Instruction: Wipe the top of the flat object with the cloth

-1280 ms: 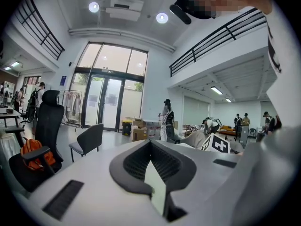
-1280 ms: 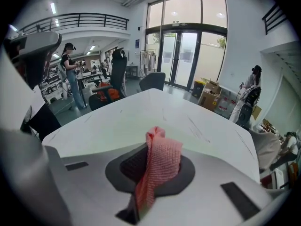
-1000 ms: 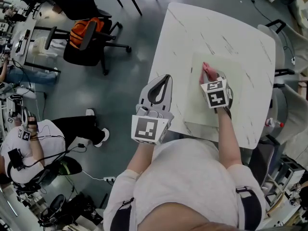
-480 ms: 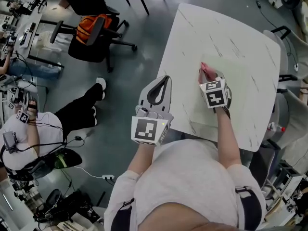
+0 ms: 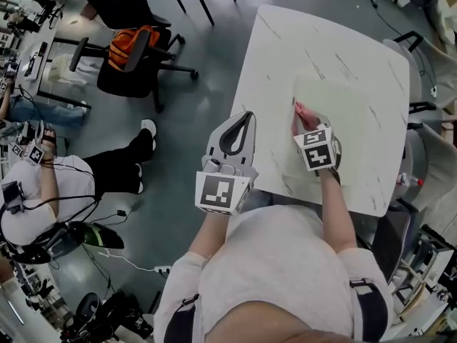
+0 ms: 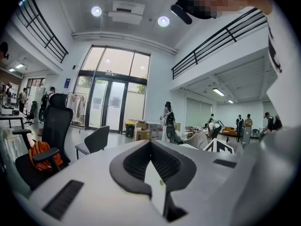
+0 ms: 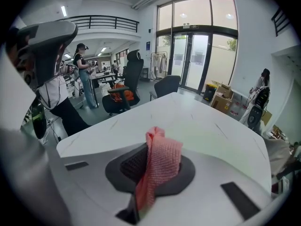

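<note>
We cannot tell whether the pink cloth touches the pale flat object; the right gripper covers that spot.

Tall glass doors, a railed mezzanine and a high ceiling with round lights mark this as a large open research lab or workshop hall. Black office chairs, one holding an orange bag, stand on the grey floor. Equipment-crowded benches, cardboard boxes and a seated person trailing cables surround a white marble-patterned surface.
</note>
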`<state>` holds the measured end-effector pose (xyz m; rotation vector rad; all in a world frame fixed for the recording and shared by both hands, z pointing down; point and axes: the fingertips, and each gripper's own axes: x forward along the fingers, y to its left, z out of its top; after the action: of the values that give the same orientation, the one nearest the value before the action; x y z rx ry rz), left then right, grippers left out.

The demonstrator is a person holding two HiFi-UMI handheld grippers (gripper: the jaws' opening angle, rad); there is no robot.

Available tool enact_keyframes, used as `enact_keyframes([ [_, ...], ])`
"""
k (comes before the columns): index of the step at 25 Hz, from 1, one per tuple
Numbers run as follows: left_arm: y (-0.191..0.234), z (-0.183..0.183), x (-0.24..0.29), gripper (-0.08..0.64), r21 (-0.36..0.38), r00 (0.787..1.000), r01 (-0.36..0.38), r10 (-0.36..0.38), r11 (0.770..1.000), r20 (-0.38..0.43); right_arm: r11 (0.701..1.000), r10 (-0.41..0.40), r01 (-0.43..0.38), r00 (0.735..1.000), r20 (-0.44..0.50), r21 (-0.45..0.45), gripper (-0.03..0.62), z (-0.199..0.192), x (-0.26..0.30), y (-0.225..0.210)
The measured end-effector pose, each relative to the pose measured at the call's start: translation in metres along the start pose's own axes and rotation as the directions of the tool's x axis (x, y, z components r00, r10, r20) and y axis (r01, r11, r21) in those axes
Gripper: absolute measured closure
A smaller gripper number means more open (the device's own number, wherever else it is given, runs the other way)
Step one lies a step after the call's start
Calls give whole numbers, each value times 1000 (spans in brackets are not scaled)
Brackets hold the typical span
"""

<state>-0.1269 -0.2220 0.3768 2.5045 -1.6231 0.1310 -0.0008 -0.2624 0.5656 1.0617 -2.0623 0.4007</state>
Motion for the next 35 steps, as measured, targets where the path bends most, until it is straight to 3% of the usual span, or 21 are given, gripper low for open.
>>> enact_keyframes([
  [12, -12, 2, -41, 545, 16, 997, 76, -76, 997, 21, 997, -69, 69, 998, 2, 46, 563, -5, -6, 0],
  [16, -19, -4, -48, 545, 24, 998, 65, -65, 998, 2, 994, -81, 81, 997, 7, 73, 562, -14, -12, -7],
  [30, -106, 0, 0, 545, 20, 998, 69, -69, 997, -8, 997, -73, 74, 997, -28, 35, 562, -63, -42, -84],
  [35, -127, 0, 16, 545, 21, 997, 74, -74, 997, 0, 994, -87, 89, 995, -44, 63, 563, -86, -53, -109],
])
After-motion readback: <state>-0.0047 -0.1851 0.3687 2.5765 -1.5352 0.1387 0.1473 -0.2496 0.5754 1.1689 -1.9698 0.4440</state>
